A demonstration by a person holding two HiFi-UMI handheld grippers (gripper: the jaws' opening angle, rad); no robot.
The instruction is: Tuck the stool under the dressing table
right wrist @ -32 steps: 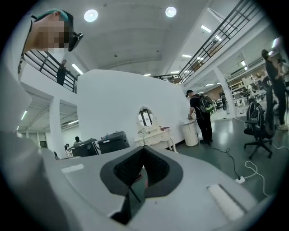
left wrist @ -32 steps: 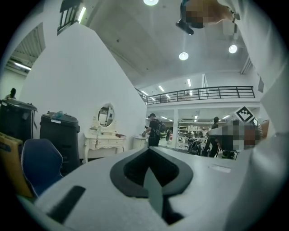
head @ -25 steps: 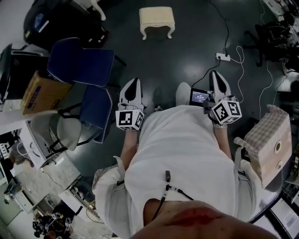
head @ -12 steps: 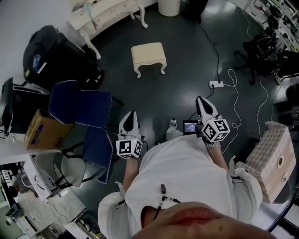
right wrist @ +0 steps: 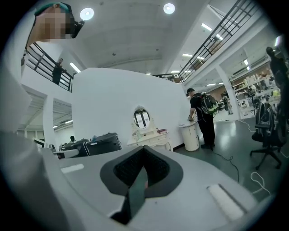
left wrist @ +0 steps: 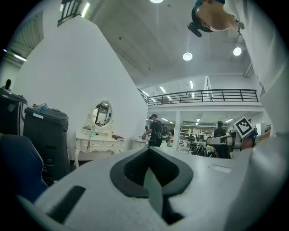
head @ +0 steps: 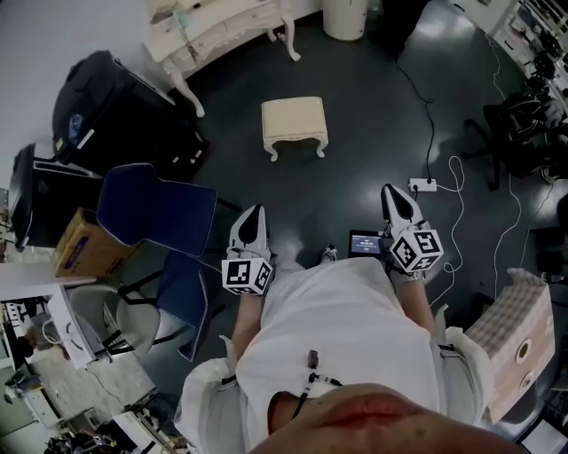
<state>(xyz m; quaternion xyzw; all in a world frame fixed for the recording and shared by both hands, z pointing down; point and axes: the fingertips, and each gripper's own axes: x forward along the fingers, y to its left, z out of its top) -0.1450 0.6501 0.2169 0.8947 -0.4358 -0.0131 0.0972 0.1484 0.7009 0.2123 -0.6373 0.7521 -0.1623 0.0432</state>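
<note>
Fingers on both grippers are pressed fully together and hold nothing. The left gripper shows its dark pads meeting along a single seam in its own view, and the right gripper shows the same. Neither touches anything in the room.

In the head view the two grippers are held out level in front of the person's white-clad torso. They sit side by side, well apart, and both point toward the top of the frame. The left gripper is at lower centre-left and the right gripper at centre-right, with a small lit screen just beside it.

The stool is cream and stands on its four curved legs on the dark floor in the upper centre. It is well apart from both grippers. It is also clear of the dressing table, which runs along the upper left edge, so it is not under that table. Both gripper views show this white dressing table with its oval mirror against the white wall.

Black lidded bins stand closed at upper left. A cardboard box lies shut at the left edge, and a white round bin sits at the top. What any of them contains cannot be seen. A blue chair stands just left of the left gripper.
</note>
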